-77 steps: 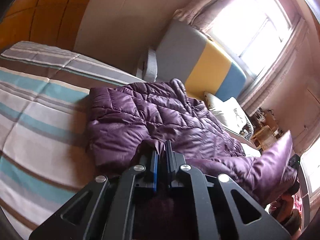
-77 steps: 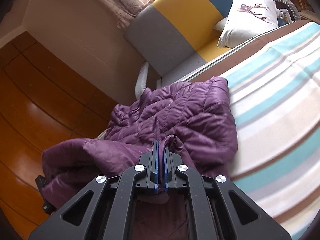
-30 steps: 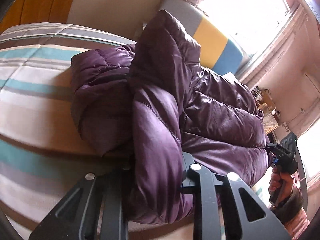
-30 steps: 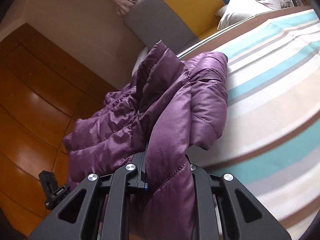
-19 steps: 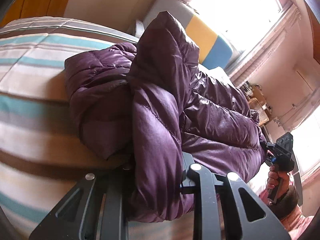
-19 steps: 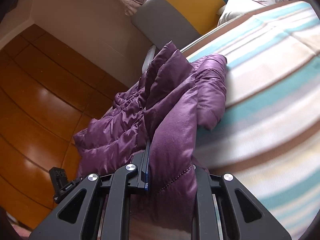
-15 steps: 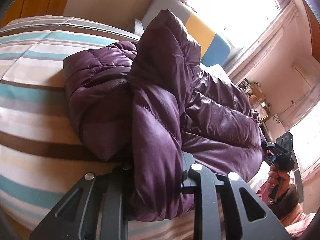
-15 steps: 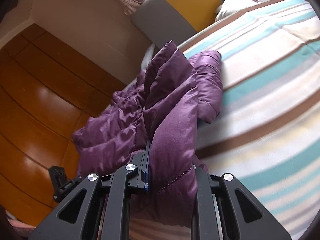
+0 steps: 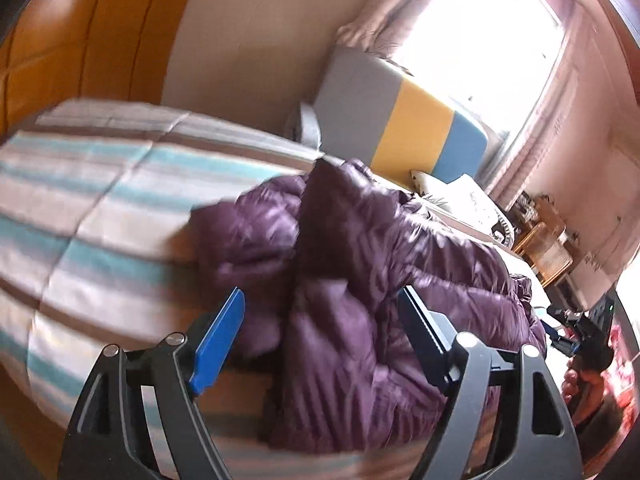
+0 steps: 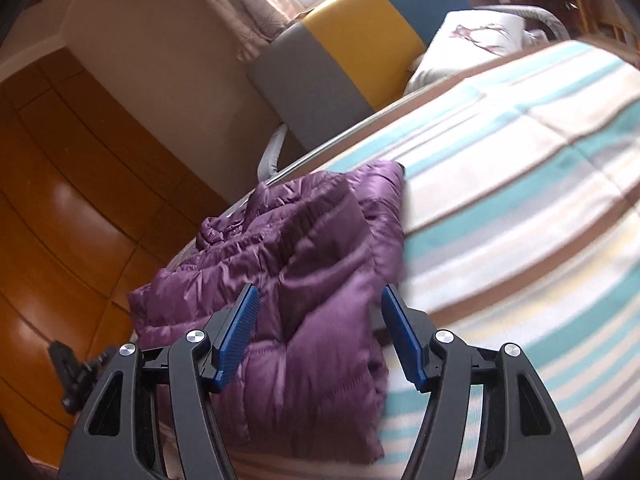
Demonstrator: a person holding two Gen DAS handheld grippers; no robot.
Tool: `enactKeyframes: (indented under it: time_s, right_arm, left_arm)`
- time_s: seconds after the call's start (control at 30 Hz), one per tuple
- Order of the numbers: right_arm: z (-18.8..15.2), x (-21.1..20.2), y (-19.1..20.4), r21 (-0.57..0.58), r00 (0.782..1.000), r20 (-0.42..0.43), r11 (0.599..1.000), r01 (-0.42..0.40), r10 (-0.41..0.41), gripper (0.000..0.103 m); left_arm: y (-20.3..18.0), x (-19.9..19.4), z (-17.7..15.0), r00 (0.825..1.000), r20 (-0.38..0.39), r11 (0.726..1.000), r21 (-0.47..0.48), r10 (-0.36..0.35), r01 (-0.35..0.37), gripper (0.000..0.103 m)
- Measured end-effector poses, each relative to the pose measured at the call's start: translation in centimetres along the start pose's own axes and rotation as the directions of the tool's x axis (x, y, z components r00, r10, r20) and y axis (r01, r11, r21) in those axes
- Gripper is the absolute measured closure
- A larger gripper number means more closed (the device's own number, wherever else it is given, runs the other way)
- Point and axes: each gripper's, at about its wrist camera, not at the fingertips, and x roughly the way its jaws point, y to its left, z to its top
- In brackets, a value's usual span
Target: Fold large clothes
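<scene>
Our left claw (image 9: 320, 340) and right claw (image 10: 316, 336) have just been opening, both now released; the folded purple down jacket (image 10: 304, 280) lies between and ahead of their jaws on the striped bed (image 10: 520, 200).

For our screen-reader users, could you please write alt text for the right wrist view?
A purple jacket lies folded on a striped bed, between the open jaws of the right gripper. Behind stand a colour-block headboard and a pillow.
</scene>
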Motion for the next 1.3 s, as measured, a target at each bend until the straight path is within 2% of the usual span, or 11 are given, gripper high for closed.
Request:
enactKeyframes:
  time_s: [0.1, 0.2, 0.27, 0.3, 0.33, 0.4, 0.5, 0.67, 0.77, 1.13, 1.3]
  right_arm:
    - [1.2, 2.6, 1.1, -0.047, 0.999, -0.047, 0.999, 0.021, -0.023, 0.039]
    - [1.0, 3.0, 1.5, -0.097, 0.996, -0.059, 0.993, 0.062, -0.068, 0.042]
    - [1.0, 3.9, 2.4, -0.154, 0.993, -0.05, 0.983, 0.099, -0.108, 0.056]
    - [1.0, 4.4, 2.9, -0.181, 0.991, -0.052, 0.977, 0.113, -0.125, 0.066]
    - [0.7, 4.6, 3.1, -0.201, 0.989, -0.051, 0.971, 0.127, -0.14, 0.076]
    - [0.3, 4.8, 3.2, -0.245, 0.985, -0.05, 0.959, 0.145, -0.162, 0.087]
    - [0.0, 4.1, 4.0, -0.28, 0.982, -0.037, 0.945, 0.169, -0.186, 0.094]
    - [1.9, 1.6, 5.2, -0.269, 0.99, 0.033, 0.953, 0.141, -0.137, 0.094]
    - [3.3, 1.3, 6.3, -0.274, 0.992, 0.052, 0.953, 0.128, -0.119, 0.094]
    - [7.6, 6.6, 7.5, -0.257, 0.989, 0.041, 0.955, 0.145, -0.139, 0.094]
    - [8.4, 9.3, 6.9, -0.252, 0.985, 0.028, 0.952, 0.174, -0.172, 0.094]
  left_arm:
    - [-1.7, 1.8, 1.8, 1.0, -0.022, 0.999, 0.054, -0.004, 0.006, 0.021]
    - [-2.9, 4.4, 2.4, 0.998, -0.067, 0.997, 0.078, -0.016, 0.021, 0.021]
    - [-3.5, 5.8, 2.5, 0.996, -0.087, 0.996, 0.09, -0.007, 0.015, 0.022]
    - [-3.9, 6.9, 2.5, 0.994, -0.111, 0.994, 0.103, -0.013, 0.025, 0.027]
    - [-4.2, 7.6, 2.5, 0.992, -0.128, 0.993, 0.114, -0.015, 0.029, 0.034]
    - [-4.7, 8.7, 2.4, 0.988, -0.156, 0.993, 0.121, 0.023, -0.004, 0.076]
    - [-4.4, 7.9, 2.4, 0.99, -0.144, 0.996, 0.086, -0.006, 0.018, 0.094]
    - [-3.8, 4.4, 3.9, 0.999, -0.028, 0.998, 0.062, -0.031, 0.033, 0.098]
    - [-3.4, 3.7, 5.2, 0.999, 0.006, 0.998, 0.049, -0.033, 0.033, 0.098]
    - [-1.9, 7.8, 8.3, 0.999, -0.001, 0.997, -0.07, 0.033, -0.033, 0.098]
    - [-1.7, 10.4, 9.2, 0.997, -0.005, 0.994, -0.069, 0.082, -0.083, 0.098]
